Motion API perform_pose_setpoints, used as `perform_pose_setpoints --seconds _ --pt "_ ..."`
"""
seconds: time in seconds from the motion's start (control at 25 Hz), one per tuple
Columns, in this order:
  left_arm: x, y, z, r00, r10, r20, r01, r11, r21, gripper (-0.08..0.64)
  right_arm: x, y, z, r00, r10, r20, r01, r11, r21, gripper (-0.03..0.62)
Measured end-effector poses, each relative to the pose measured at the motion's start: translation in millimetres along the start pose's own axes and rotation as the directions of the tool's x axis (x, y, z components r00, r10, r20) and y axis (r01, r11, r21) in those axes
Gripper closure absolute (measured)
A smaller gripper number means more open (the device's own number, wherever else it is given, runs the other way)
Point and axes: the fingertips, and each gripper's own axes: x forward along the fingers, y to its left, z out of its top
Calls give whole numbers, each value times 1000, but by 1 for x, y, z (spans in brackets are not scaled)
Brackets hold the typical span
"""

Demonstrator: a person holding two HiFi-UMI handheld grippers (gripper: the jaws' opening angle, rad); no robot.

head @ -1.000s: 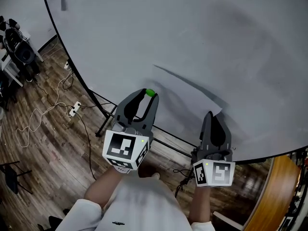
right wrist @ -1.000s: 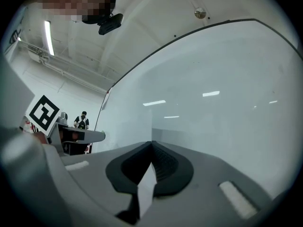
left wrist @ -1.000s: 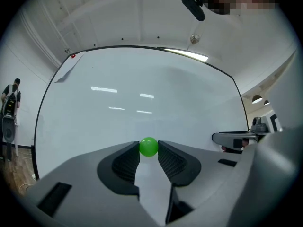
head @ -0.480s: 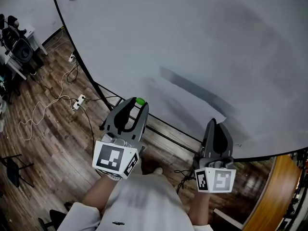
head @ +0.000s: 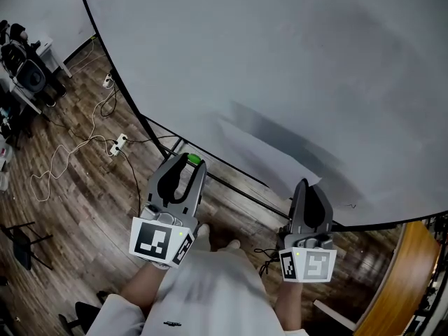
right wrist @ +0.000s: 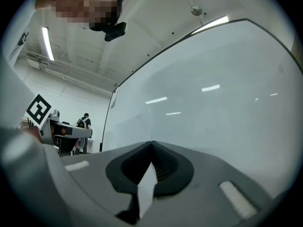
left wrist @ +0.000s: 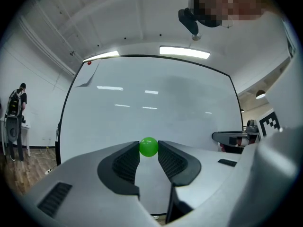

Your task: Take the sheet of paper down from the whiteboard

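Two hand-held grippers are shown in the head view below the large white whiteboard [head: 280, 47]. Each is held out on a forearm from the bottom of the picture, marker cube toward the camera and jaws aimed at the board. The left gripper [head: 190, 164] is seen over the brown wooden floor [head: 70, 187], just off the board's lower left edge. The right gripper [head: 308, 185] is placed at that lower edge itself.

Only the head view shows the white rectangular sheet of paper [head: 273, 149] whole. It is spread in front of the board's lower part, and a dark shadow is thrown on the board behind it. Its lower right corner is taken between the right gripper's jaws. Whether its upper edge touches the board cannot be told.

The left gripper view shows the jaw tips pressed on a small green ball [left wrist: 148, 146], with the board upright beyond them. In the right gripper view the jaws are closed on the sheet's thin white edge. A standing person [left wrist: 16, 112], left of the board, is caught by the gripper views alone.
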Motion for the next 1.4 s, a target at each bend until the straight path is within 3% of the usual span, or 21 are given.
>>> perform_pose_setpoints --seconds 0.4,1.4 --pt "-19 4 -9 1000 12 -4 -12 1000 -1 436 2 14 -7 1000 3 -9 -2 999 36 583" --pt "-19 8 -14 999 37 -11 -37 999 -9 436 21 25 -8 999 53 1 -53 999 11 583"
